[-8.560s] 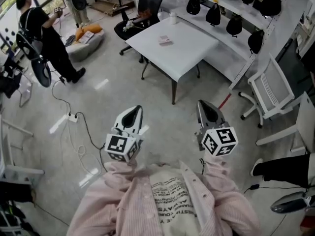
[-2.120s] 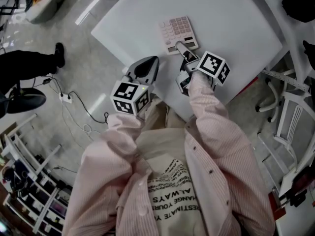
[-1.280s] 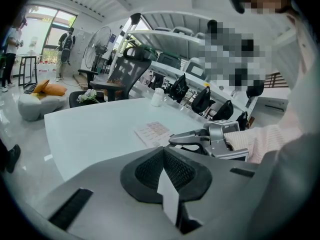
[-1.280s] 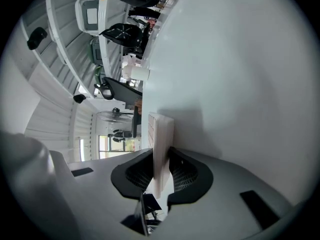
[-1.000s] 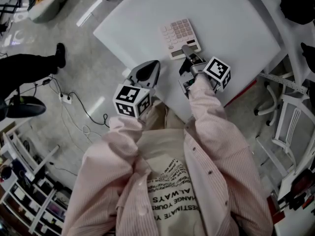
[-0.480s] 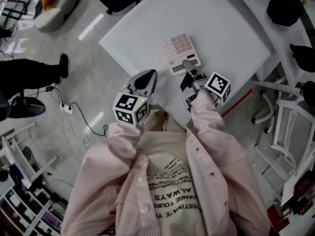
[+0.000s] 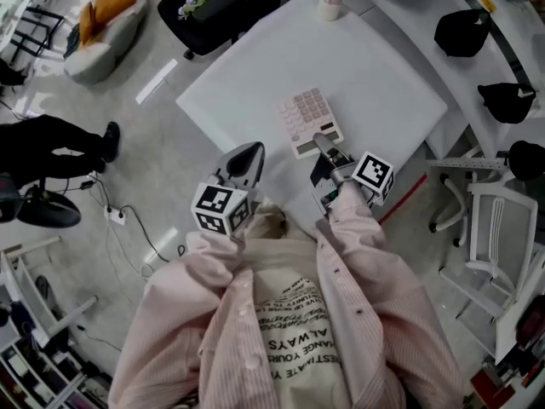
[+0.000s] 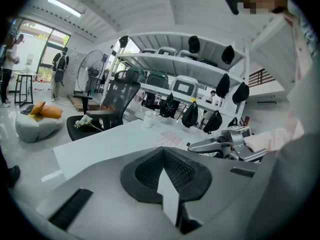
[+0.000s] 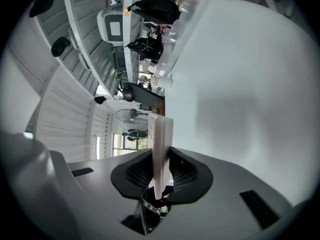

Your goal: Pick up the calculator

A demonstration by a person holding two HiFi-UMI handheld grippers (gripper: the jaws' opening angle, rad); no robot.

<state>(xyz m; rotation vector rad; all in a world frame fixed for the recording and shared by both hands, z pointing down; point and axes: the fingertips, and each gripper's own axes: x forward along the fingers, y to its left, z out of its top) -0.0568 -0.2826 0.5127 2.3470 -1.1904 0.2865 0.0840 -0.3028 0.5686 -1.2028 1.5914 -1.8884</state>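
The right tool (image 7: 324, 143) is clamped on the calculator (image 7: 308, 119), pinching it at the end closest to the person. In the right gripper view you can see the calculator (image 9: 161, 149) edge-on, squeezed between the two black pads of the right tool (image 9: 161, 159). The calculator sits over the desk (image 7: 375, 66) close to the front edge, keys facing up. I honestly can't tell if it's touching the top or just above it.

The left tool (image 7: 246, 150) holds nothing. Its jaws are together with nothing between them, and it hangs off the front-left edge of the desk, over the floor, well apart from the calculator. The left gripper view from the left tool (image 8: 164, 151) shows the calculator (image 8: 172, 136) lying pale pink across the desk.

The only other thing on the desk is a little white cup (image 7: 329, 2) near the far corner. There's a black office chair (image 7: 213, 7) behind the far edge, and a few black bags (image 7: 460, 32) on the counter off to the right.
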